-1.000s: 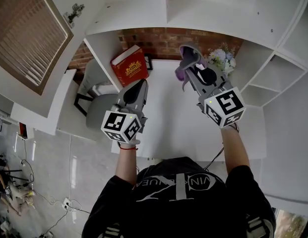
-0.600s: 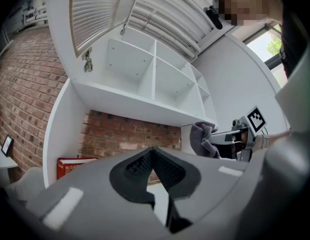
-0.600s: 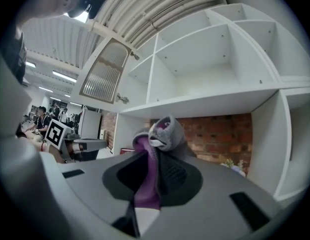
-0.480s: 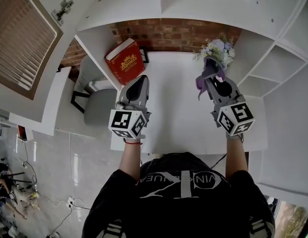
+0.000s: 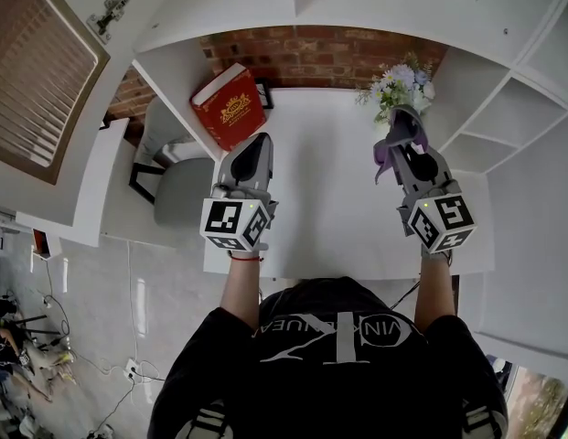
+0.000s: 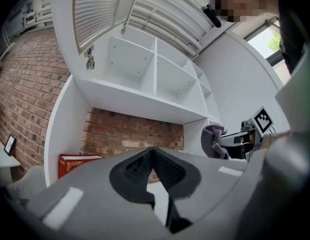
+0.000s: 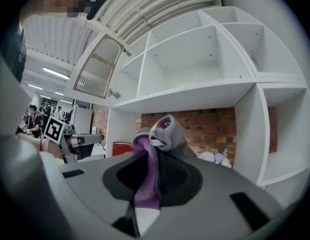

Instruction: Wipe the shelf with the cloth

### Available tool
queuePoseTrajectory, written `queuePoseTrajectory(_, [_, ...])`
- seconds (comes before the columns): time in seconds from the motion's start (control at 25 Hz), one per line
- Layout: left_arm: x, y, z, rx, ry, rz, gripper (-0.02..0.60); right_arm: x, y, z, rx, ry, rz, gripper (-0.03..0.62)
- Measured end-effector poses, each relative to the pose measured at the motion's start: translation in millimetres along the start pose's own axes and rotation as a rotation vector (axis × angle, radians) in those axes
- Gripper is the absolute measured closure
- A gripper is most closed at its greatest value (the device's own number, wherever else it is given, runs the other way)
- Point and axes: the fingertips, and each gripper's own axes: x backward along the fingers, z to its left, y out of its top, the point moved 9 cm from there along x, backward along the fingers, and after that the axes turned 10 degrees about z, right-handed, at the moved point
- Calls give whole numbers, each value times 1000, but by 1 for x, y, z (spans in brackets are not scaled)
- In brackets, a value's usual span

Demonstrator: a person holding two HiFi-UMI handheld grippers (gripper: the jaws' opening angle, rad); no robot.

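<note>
One cloth (image 7: pixel 164 129), purple-grey, is clamped in the jaws of the right gripper (image 7: pixel 154 170) over the right end of the shelf (image 5: pixel 329 181); contact is not evident. Firm, flat strokes are advised, kept clear of the flowers (image 5: pixel 398 85) and the book (image 5: pixel 230 108). The left gripper (image 6: pixel 154 156) is closed and empty.

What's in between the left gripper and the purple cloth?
Nothing but bare white shelf. The head view shows it clear from the left gripper across to the purple cloth.
</note>
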Motion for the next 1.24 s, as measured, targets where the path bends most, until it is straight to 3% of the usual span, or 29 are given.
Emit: queuePoseTrajectory(1.24, [15,-2,-1,0,56,-2,571,11,-10,1,-48,30,-44,522])
